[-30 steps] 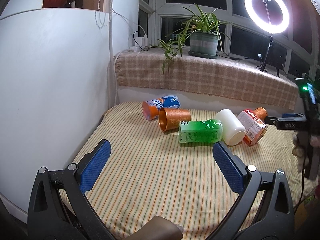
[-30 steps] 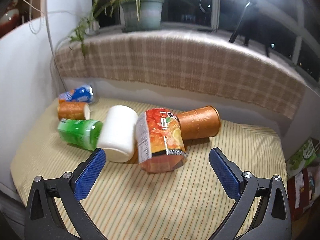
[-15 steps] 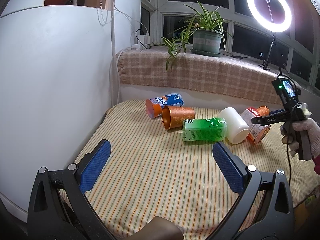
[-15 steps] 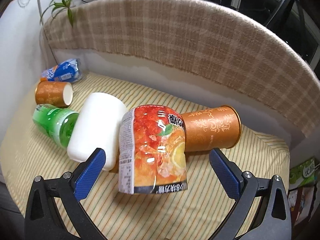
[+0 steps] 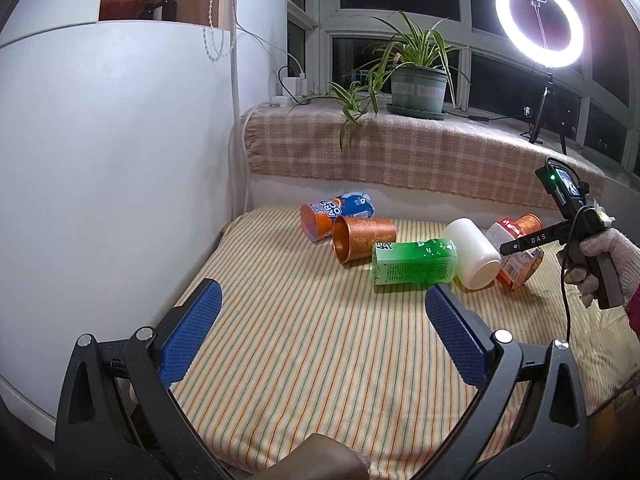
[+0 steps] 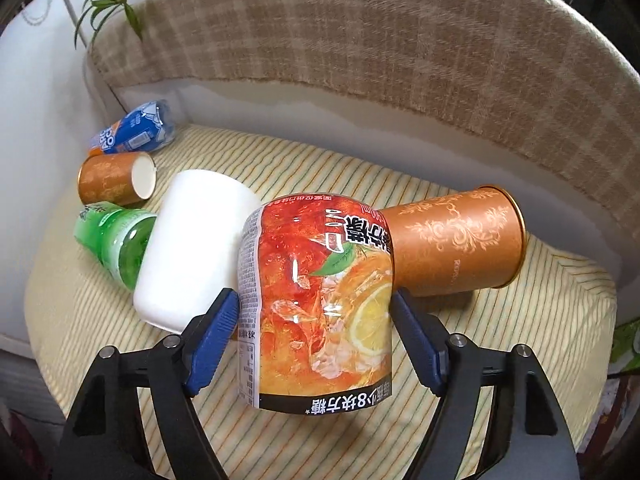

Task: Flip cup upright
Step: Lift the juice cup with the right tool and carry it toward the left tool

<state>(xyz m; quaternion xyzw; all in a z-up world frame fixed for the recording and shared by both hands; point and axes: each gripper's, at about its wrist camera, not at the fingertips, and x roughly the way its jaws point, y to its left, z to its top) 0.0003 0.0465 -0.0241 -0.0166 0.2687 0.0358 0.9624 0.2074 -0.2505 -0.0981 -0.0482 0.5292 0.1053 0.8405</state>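
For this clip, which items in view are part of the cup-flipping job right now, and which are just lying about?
In the job:
- red-orange cup, on its side, pads against both its sides
- right gripper, closed on it
- left gripper, open, waiting

Lying about:
- white cup
- green cup
- two copper cups
- blue cup
- potted plant
- ring light
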